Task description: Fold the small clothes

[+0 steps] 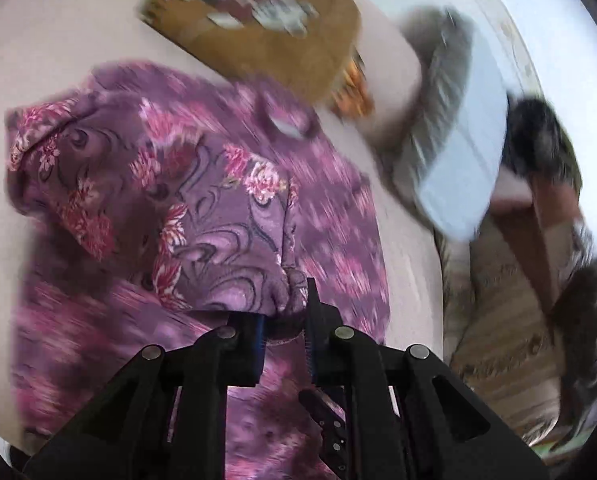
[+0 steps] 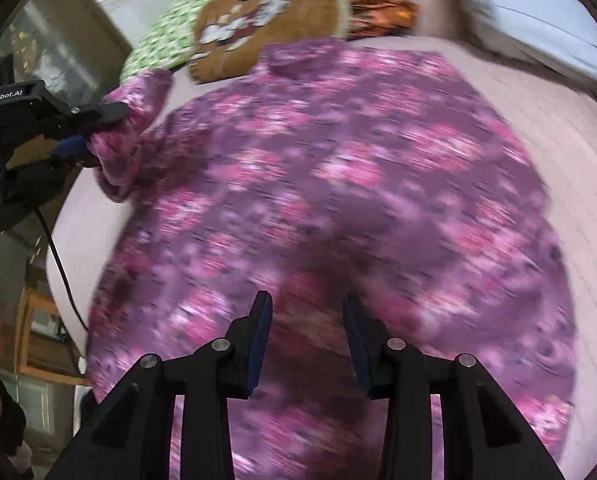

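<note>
Left gripper (image 1: pixel 284 312) pinches one sleeve (image 1: pixel 202 216) of one purple floral garment (image 2: pixel 338 184); right gripper (image 2: pixel 306 320) hovers open, empty.

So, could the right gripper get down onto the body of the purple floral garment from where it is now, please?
Probably yes. The right gripper is open and empty above the purple floral garment, with nothing between them. The left gripper grips only the sleeve, off to the side.

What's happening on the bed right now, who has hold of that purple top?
The left hand-held gripper is shut on a sleeve cuff of the purple floral top, lifting it over the body, apparently for a fold. The right hand-held gripper hangs open above the lower part of the top, gripping nothing. The top lies spread on a pale pink bed cover, with other folded clothes behind it.
</note>
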The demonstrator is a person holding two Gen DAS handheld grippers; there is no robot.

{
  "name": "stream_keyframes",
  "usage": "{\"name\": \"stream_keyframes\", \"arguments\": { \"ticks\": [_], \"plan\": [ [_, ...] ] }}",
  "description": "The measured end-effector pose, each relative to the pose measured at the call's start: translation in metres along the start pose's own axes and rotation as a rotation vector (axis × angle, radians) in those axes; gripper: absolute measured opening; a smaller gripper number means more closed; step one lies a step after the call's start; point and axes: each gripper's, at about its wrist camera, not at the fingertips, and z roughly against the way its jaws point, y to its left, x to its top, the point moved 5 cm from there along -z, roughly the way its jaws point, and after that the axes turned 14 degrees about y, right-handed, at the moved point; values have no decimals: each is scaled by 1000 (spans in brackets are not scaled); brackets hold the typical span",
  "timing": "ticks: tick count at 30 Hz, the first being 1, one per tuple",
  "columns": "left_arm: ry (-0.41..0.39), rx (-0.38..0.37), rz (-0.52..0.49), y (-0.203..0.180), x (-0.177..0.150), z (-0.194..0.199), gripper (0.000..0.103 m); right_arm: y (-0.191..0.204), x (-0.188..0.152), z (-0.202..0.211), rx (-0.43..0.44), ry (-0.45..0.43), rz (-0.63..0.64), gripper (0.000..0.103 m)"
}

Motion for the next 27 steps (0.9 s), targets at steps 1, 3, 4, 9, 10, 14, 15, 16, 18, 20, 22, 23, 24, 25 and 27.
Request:
{"name": "stream_keyframes", "arguments": {
  "ticks": [1, 3, 4, 9, 10, 14, 15, 16, 18, 20, 22, 23, 24, 25, 27],
  "plan": [
    [24, 12, -19, -10, -6, -12, 12, -6, -3, 1, -5, 1, -10, 39],
    [71, 33, -52, -23, -15, -32, 13, -17, -10, 5, -14, 1, -37, 39],
    [100, 41, -65, -28, -22, -41, 14, -21, -12, 7, -14, 2, -49, 39],
    [186, 36, -136, -37, -59, -47, 37, -40, -17, 9, -8, -11, -103, 39],
    [188, 22, -143, -35, -65, -40, 39, -44, -15, 9, 2, -16, -119, 40],
    [83, -11, -133, -9, -70, 14, 59, -48, -4, 14, 87, -33, -146, 41],
    [36, 10, -109, 3, -65, 30, 62, -42, 2, 15, 140, -36, -145, 42],
    [-4, 35, -80, 17, -58, 43, 63, -37, 6, 15, 183, -38, -143, 44],
    [-29, 63, -10, 42, -44, 57, 64, -28, 14, 13, 262, -37, -148, 48],
    [-10, 41, 70, 66, -33, 64, 64, -19, 23, 12, 306, -33, -159, 49],
    [1, 12, 135, 84, -24, 66, 64, -17, 30, 17, 309, -58, -181, 49],
    [2, 0, 155, 89, -21, 66, 64, -19, 33, 21, 306, -73, -196, 50],
    [2, -20, 177, 93, -18, 65, 64, -22, 33, 26, 305, -96, -209, 50],
    [4, -31, 190, 93, -13, 60, 64, -26, 35, 34, 301, -131, -219, 55],
    [9, -58, 224, 96, -7, 54, 64, -30, 39, 38, 284, -138, -224, 73]
  ]
}}
